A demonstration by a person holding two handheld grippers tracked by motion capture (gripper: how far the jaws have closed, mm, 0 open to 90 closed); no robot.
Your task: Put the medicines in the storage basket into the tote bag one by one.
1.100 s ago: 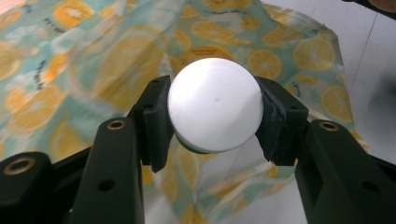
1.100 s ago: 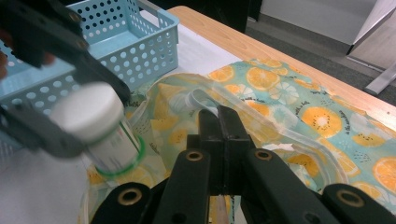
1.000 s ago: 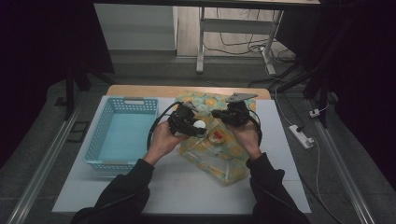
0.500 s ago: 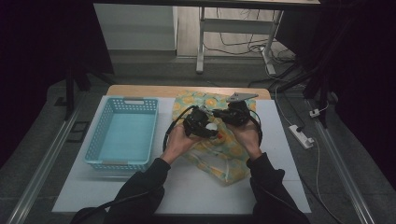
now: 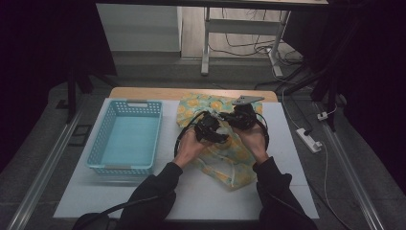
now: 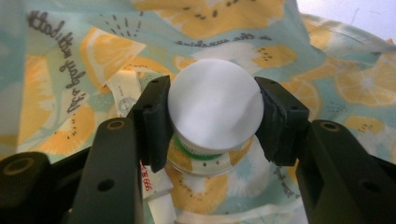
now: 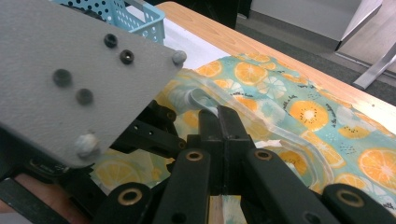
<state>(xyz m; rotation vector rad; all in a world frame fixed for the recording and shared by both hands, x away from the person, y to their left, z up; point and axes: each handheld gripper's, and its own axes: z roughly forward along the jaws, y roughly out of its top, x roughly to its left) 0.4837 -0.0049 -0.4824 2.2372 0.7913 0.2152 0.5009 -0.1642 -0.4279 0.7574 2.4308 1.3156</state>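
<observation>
Shifted rightward since the earlier frame, the left gripper now sits close beside the right gripper over the orange-print bag on the white table. Left jaws clasp a white-capped jar by its cap, held just above the bag's fabric. Right gripper's jaws are pressed together, pinching the bag's clear rim. Blue basket stands at left, well apart.

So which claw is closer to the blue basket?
The left claw. It sits over the orange-print bag, just right of the blue basket. The right claw is beyond it, farther from the basket.
</observation>
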